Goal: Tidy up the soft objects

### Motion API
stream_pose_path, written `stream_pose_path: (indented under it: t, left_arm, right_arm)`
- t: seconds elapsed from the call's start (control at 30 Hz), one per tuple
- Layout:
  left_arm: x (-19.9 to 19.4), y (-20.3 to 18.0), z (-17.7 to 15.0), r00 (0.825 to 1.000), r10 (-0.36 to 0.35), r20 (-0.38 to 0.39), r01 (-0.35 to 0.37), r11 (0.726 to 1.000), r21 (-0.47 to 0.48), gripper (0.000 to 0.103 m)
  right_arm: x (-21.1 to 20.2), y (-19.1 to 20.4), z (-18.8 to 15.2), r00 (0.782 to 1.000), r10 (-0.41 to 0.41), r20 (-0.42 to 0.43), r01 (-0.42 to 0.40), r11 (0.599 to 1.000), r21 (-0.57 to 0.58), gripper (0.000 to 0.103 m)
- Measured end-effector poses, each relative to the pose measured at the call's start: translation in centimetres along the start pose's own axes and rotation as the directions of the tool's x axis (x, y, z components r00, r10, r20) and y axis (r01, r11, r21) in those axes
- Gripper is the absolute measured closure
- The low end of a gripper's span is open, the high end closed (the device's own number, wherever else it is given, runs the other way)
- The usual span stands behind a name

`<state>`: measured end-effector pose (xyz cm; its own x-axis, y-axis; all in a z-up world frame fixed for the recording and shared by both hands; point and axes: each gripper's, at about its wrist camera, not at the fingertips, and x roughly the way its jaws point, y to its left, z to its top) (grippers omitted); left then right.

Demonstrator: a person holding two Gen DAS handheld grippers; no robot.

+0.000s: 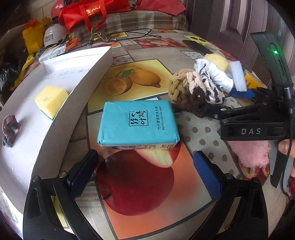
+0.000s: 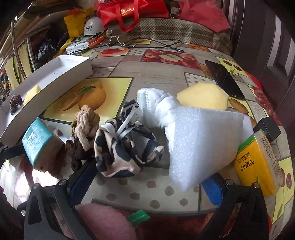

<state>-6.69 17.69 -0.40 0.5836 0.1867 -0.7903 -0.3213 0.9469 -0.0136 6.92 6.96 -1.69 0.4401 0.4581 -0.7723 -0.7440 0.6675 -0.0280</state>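
A teal tissue pack (image 1: 138,123) lies on the fruit-print tablecloth just ahead of my open left gripper (image 1: 147,166); it also shows in the right wrist view (image 2: 36,140). A white tray (image 1: 60,96) at left holds a yellow sponge (image 1: 50,100) and a dark braided hair tie (image 1: 9,129). My right gripper (image 2: 147,177) is open over a pile: a black-and-cream patterned cloth (image 2: 125,147), braided hair ties (image 2: 84,127), a white cloth (image 2: 156,105), a white foam block (image 2: 199,144) and a yellow sponge (image 2: 202,97). The right gripper body (image 1: 258,120) appears in the left view.
A yellow tissue pack (image 2: 258,164) and a black phone (image 2: 223,79) lie at right. A pink fluffy item (image 2: 108,223) lies near the front edge. Red bags (image 2: 129,11), a white helmet (image 2: 92,25) and cables (image 2: 156,43) crowd the back.
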Motion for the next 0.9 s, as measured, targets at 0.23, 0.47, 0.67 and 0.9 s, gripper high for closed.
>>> stream_pose_path:
  t: [0.23,0.47,0.67,0.9]
  left_arm:
    - [-0.03,-0.15,-0.08,1.000,0.016,-0.006,-0.016,1.000,0.012,0.000]
    - [0.00,-0.17,-0.07,1.000,0.017,-0.006,-0.017,1.000,0.012,0.000]
    - [0.00,-0.15,-0.08,1.000,0.017,-0.006,-0.017,1.000,0.012,0.000]
    - [0.01,-0.17,-0.06,1.000,0.017,-0.006,-0.017,1.000,0.012,0.000]
  right_arm:
    - [0.18,-0.05,0.25,1.000,0.001,-0.003,-0.001,1.000,0.000,0.000]
    - [0.17,-0.06,0.25,1.000,0.000,-0.004,0.000,1.000,-0.001,0.000]
    - [0.17,-0.04,0.26,1.000,0.000,-0.004,0.000,1.000,-0.001,0.000]
    - [0.18,-0.02,0.28,1.000,0.000,-0.003,0.000,1.000,-0.001,0.000]
